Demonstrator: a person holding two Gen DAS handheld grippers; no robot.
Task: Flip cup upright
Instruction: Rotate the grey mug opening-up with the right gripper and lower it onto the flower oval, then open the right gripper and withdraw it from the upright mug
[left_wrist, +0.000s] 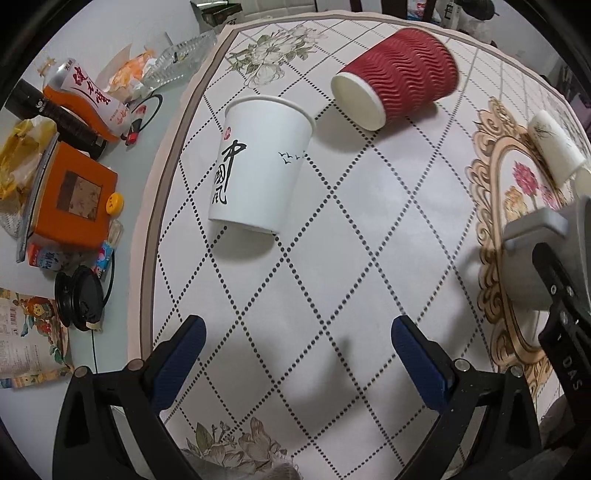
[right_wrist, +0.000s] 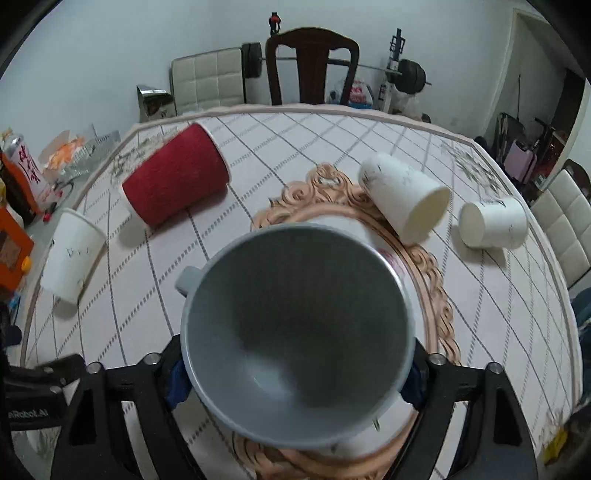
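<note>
My right gripper (right_wrist: 297, 373) is shut on a grey mug (right_wrist: 295, 328), which fills the right wrist view with its open mouth facing the camera and its handle (right_wrist: 187, 278) at the left. The mug (left_wrist: 539, 254) also shows at the right edge of the left wrist view, in the right gripper. My left gripper (left_wrist: 297, 350) is open and empty above the tablecloth, near of a white paper cup with black lettering (left_wrist: 258, 166) that stands upright. A red ribbed cup (left_wrist: 399, 74) lies on its side behind it.
Two more white paper cups (right_wrist: 406, 195) (right_wrist: 493, 223) lie on their sides at the right of the patterned tablecloth (right_wrist: 332, 140). Bottles, an orange box (left_wrist: 74, 195) and clutter crowd the table's left side. A dark chair (right_wrist: 312, 62) stands behind the table.
</note>
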